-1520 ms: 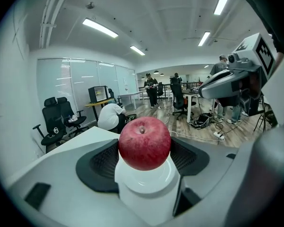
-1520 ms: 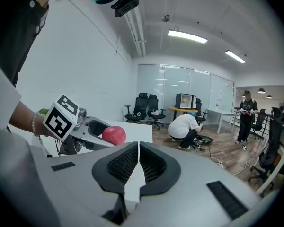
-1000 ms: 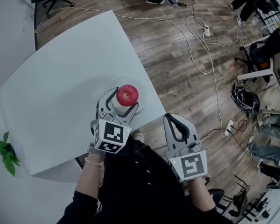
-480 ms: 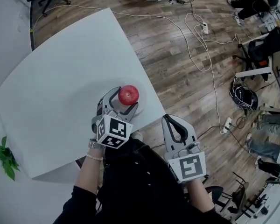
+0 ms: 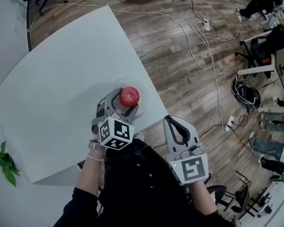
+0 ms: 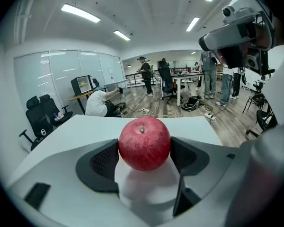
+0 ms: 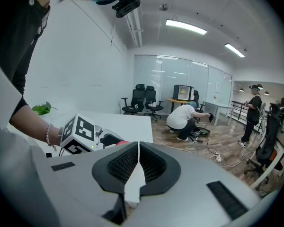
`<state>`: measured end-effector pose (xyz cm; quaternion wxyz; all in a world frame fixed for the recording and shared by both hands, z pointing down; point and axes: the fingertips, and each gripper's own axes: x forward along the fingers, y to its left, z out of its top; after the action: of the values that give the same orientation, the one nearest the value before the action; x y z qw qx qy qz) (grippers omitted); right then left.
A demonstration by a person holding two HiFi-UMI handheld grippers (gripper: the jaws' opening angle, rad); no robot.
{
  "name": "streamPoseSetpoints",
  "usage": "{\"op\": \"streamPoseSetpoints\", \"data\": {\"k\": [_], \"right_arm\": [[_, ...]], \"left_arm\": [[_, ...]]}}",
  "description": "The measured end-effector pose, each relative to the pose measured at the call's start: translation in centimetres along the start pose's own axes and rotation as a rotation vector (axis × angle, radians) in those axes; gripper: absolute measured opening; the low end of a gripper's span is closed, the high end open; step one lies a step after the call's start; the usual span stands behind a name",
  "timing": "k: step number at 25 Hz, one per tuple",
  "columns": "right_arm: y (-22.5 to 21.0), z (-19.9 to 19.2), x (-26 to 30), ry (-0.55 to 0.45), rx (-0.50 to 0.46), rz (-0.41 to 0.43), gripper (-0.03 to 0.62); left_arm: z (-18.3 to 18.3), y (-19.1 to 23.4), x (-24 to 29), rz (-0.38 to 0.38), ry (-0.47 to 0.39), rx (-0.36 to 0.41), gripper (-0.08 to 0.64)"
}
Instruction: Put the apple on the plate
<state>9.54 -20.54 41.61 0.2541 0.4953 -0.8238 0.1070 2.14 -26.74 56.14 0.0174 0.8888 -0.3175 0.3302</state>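
Both grippers show low in the frame: the left gripper clamps the apple above the table, while the right gripper sits closed and empty.

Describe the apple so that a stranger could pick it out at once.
Find the big white table, then its edge nearest the person, where the left gripper reaches in. The apple is clamped between that gripper's jaws: round and red, stem up, against grey jaws and white tabletop.
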Motion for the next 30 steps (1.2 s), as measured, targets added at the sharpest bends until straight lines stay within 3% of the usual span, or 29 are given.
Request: {"op": "streamPoseSetpoints", "data": {"k": [9, 30], "right_arm": [[0.5, 0.0, 0.3, -0.001, -0.004, 0.005, 0.044], [0.3, 0.7, -1.4, -0.049, -0.019, 0.000, 0.044]], "left_arm": [[-0.2, -0.1, 0.0, 0.003, -0.011, 0.011, 0.351], [1.8, -0.4, -3.3, 0.026, -0.068, -0.116, 0.351]]}}
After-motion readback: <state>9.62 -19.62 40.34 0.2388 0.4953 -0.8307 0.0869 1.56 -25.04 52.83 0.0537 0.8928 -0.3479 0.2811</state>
